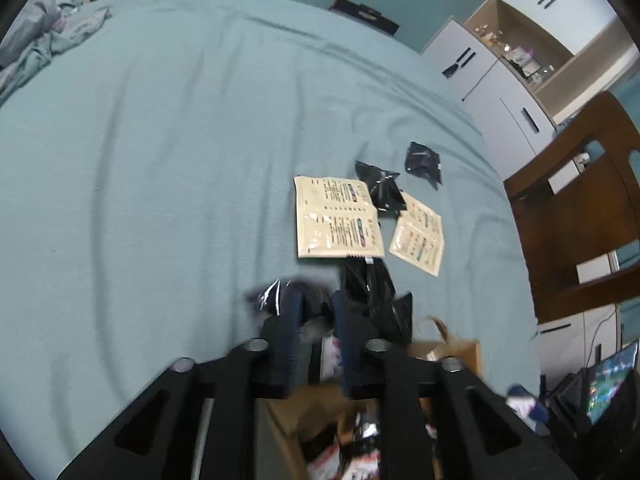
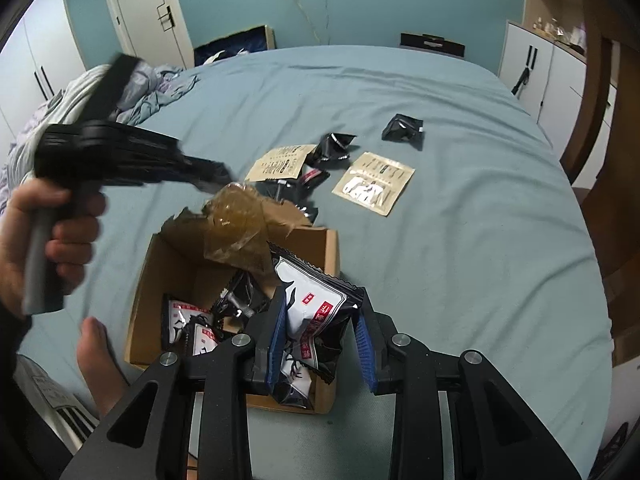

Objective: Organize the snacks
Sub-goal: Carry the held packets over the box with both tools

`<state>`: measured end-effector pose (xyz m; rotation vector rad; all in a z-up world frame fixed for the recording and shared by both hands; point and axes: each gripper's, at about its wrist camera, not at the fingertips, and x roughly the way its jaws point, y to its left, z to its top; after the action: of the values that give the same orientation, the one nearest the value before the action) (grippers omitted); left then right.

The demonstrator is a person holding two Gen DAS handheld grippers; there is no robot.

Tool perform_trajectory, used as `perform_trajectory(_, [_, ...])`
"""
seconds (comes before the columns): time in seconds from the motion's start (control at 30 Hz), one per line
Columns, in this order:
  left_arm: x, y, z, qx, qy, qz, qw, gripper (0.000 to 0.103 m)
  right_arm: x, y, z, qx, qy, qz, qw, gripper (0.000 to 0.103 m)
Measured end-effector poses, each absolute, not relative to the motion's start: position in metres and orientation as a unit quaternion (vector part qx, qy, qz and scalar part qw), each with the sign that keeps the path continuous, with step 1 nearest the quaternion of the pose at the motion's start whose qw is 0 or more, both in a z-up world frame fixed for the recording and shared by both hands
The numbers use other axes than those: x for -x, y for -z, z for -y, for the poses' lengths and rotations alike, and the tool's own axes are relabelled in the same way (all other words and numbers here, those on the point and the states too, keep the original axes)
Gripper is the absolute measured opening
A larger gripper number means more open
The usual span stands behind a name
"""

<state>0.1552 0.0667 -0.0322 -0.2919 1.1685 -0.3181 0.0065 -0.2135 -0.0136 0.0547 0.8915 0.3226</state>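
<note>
- Right gripper (image 2: pixel 322 336): fingers clamped on black-and-white snack packet (image 2: pixel 312 308).
- Left gripper (image 1: pixel 316 320): fingers together, empty.
- Cardboard box (image 2: pixel 332 248) part-filled.
- Beige sachets (image 1: pixel 336 218), black packets (image 1: pixel 423 160) remain on bed (image 1: pixel 160 160).

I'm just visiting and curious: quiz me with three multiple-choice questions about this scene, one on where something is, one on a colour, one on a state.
1. The brown cardboard box sits: A on the floor; B on the teal bed sheet; C on a shelf.
2. The right gripper has finger pads coloured: A red; B yellow; C blue.
3. The right gripper is: A open, empty; B clamped on a white-and-black snack packet; C clamped on a spoon.
Answers: 1 B, the sheet surrounds the box; 2 C, blue strips line both fingers; 3 B, the packet is pinched between them.
</note>
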Motion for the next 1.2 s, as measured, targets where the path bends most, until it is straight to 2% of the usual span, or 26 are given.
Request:
perform_trajectory(0.23, [-0.114,0.009,-0.076,0.147,0.171,-0.531,0.817,0.012,-0.006,0.009,0.219,-0.038,-0.138,-0.431,0.891,0.029])
perform_trajectory(0.43, [-0.074,-0.017,-0.078,0.16,0.201,-0.491,0.832,0.005,0.0,0.008,0.22,-0.045,-0.139,-0.424,0.894,0.029])
perform_trajectory(0.7, [-0.027,-0.026,-0.045,0.099,0.266,-0.479,0.83,0.005,0.004,0.005,0.216,-0.041,-0.154,-0.425,0.891,0.029])
perform_trajectory(0.9, [-0.012,-0.008,-0.001,-0.012,0.267,-0.492,0.829,0.007,0.003,0.006,0.215,-0.04,-0.152,-0.431,0.889,0.029])
perform_trajectory(0.93, [-0.01,-0.005,0.004,-0.03,0.261,-0.492,0.83,0.014,0.002,0.007,0.214,-0.04,-0.152,-0.432,0.888,0.029])
perform_trajectory(0.97, [-0.01,0.0,0.01,-0.051,0.251,-0.494,0.831,0.032,0.001,0.008,0.213,-0.038,-0.151,-0.435,0.887,0.029])
perform_trajectory(1.0, [-0.01,0.003,0.013,-0.062,0.244,-0.493,0.833,0.045,0.0,0.009,0.212,-0.037,-0.151,-0.438,0.886,0.029])
perform_trajectory(1.03, [-0.009,0.004,0.012,-0.069,0.238,-0.49,0.836,0.068,-0.001,0.01,0.211,-0.036,-0.151,-0.44,0.885,0.029])
perform_trajectory(1.07, [-0.009,0.005,0.013,-0.076,0.228,-0.486,0.84,0.074,-0.001,0.01,0.21,-0.034,-0.152,-0.441,0.884,0.029])
perform_trajectory(1.2, [-0.009,0.007,0.012,-0.101,0.201,-0.479,0.848,0.077,-0.001,0.011,0.206,-0.026,-0.158,-0.442,0.882,0.029])
